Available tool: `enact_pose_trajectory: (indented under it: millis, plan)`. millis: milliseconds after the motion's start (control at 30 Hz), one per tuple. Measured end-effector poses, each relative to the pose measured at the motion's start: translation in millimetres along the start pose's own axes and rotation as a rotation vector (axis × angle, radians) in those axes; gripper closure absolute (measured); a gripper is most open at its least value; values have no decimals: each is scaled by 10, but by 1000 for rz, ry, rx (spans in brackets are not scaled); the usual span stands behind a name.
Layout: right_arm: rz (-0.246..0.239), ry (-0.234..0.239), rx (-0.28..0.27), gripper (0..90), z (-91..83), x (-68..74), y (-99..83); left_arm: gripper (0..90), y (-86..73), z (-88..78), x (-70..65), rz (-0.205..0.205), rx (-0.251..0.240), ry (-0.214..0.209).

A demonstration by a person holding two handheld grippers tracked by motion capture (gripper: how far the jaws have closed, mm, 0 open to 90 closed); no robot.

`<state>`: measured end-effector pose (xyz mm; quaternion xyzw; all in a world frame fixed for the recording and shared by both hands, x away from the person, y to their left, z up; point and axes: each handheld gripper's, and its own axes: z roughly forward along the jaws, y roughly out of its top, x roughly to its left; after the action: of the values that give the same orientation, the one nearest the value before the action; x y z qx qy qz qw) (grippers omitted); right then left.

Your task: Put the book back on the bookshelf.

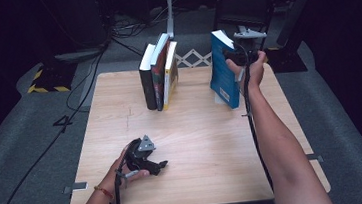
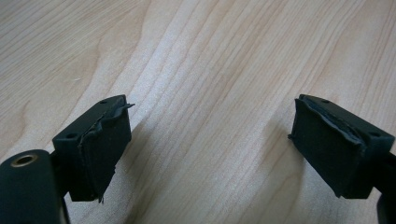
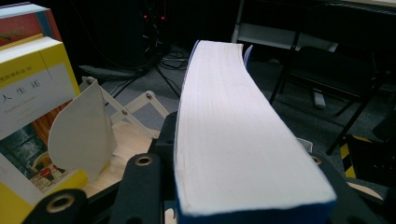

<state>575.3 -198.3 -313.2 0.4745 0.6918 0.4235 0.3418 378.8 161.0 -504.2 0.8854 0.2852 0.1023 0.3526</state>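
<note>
Left gripper (image 1: pixel 161 165) rested near the front-left corner of the desk (image 1: pixel 198 145), its jaws spread wide with nothing but bare wood between them. Toward the back edge stood three leaning books (image 1: pixel 160 76). Further right, near the back-right corner, the right gripper (image 1: pixel 237 56) was clamped on the blue book (image 1: pixel 223 70), held upright, its lower corner apparently just at the desk, though contact was hard to judge. That thick paperback looked fairly heavy and slightly flexible; gripping across the page block near the middle should keep its glossy covers from slipping or fanning.
</note>
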Motion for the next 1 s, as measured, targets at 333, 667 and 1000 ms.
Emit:
enact_pose_trajectory:
  millis: [333,667,1000]
  plan:
    - [-13,10,-7,605,-57,38,-80,125,-1,2,0,0,-2,0]
    - [-24,25,0,602,-140,34,-168,125,-1,2,-1,-1,-2,1]
    - [-33,40,18,599,-221,37,-240,124,-1,2,0,-1,-2,0]
